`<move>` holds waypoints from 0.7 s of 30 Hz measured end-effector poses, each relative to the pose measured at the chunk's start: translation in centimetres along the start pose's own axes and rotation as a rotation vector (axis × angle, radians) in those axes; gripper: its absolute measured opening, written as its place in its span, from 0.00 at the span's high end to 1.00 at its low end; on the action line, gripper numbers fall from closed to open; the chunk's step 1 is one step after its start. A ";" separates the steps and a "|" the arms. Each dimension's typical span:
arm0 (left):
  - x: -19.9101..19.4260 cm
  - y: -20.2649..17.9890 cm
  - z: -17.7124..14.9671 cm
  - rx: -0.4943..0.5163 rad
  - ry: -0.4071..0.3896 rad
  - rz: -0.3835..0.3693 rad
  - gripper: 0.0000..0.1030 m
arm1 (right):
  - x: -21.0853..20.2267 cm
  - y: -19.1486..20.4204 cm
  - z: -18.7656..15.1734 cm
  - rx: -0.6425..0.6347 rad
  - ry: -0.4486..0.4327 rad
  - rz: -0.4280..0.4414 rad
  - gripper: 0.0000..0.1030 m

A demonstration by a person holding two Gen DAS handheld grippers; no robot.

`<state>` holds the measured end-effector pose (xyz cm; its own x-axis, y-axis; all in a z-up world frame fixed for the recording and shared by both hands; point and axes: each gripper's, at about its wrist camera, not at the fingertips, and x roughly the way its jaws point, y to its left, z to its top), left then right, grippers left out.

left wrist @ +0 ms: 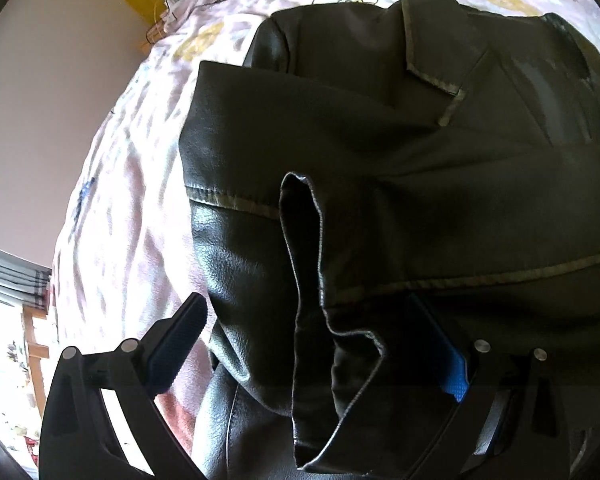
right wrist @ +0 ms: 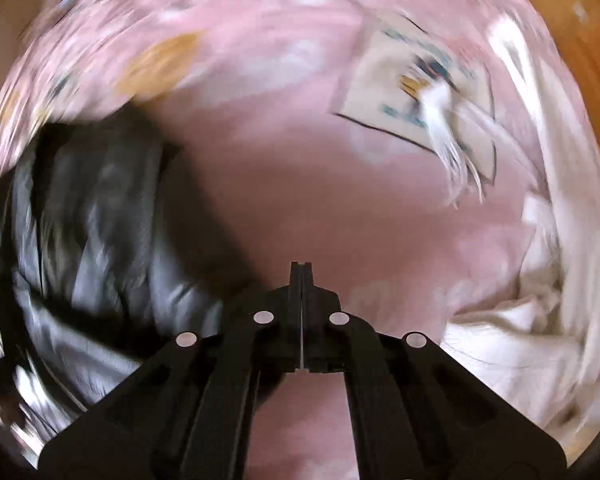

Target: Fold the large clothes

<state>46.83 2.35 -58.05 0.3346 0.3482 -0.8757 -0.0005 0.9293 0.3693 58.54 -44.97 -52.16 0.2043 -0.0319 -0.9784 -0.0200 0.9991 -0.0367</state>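
pink patterned bedspread (left wrist: 112,208) covers the bed, black leather jacket (left wrist: 380,152) spread on it with a white garment (right wrist: 540,320) off to its right, left gripper (left wrist: 316,344) gaping wide around a jacket fold, not pinching it, right gripper (right wrist: 301,276) clamped shut on nothing over bare blanket

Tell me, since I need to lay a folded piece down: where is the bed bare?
Bare pink bedspread lies between the black leather jacket and the white cloth, ahead of the shut right gripper. Another strip runs beside the jacket toward the wall. Crowded: the jacket's side, around the left gripper.
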 end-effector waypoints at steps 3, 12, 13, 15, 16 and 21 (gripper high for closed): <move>-0.4 -0.4 -0.1 0.045 -0.007 0.025 0.06 | -0.8 2.1 -0.7 -0.111 0.022 0.022 0.83; -5.6 -0.1 1.3 0.020 -0.112 -0.077 0.07 | -2.1 0.8 -1.1 -0.021 -0.007 0.186 0.43; -6.0 -0.3 1.7 0.021 -0.114 -0.094 0.07 | -2.7 0.5 -1.3 -0.018 -0.033 0.209 0.40; -6.1 -0.8 2.0 0.021 -0.115 -0.108 0.07 | -3.1 0.4 -1.4 -0.019 -0.055 0.250 0.35; -6.1 -1.0 2.2 0.023 -0.112 -0.112 0.07 | -3.3 0.5 -1.4 -0.014 -0.060 0.283 0.35; -5.2 -1.8 2.3 0.018 -0.083 -0.124 0.07 | -1.6 2.5 -0.5 -0.088 -0.016 0.242 0.34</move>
<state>47.29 -1.44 -53.47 0.4076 0.2192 -0.8864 0.0625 0.9618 0.2666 57.68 -42.40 -50.76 0.1986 0.2094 -0.9574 -0.1554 0.9713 0.1802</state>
